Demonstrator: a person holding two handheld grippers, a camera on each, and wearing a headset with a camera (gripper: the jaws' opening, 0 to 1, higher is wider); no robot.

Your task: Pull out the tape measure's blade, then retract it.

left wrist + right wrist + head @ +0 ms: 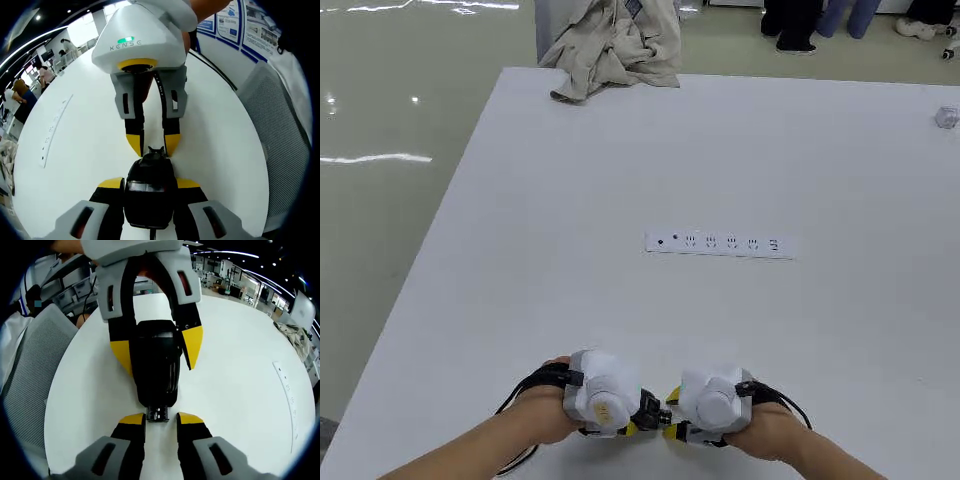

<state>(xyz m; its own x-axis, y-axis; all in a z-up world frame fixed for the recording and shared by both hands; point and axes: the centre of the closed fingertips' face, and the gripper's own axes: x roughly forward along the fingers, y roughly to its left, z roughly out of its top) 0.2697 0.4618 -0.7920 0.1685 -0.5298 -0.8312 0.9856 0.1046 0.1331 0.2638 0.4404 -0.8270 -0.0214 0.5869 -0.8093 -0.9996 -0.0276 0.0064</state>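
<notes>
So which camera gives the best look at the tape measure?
The right gripper view: the tape measure lies lengthwise, hook nearest. The left gripper view shows its body foreshortened; the head view catches just a small dark sliver.

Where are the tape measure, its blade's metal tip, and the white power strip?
tape measure [156, 365]: right gripper view, black case's middle.
blade's metal tip [158, 414]: right gripper view, the silver hook's centre.
power strip [720, 245]: head view, middle of its white top.

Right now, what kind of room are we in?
Probably a big lab or workshop hall: a long white worktable with a flat white power strip, a grey mesh office chair, and blue-and-white posters on the wall.
</notes>
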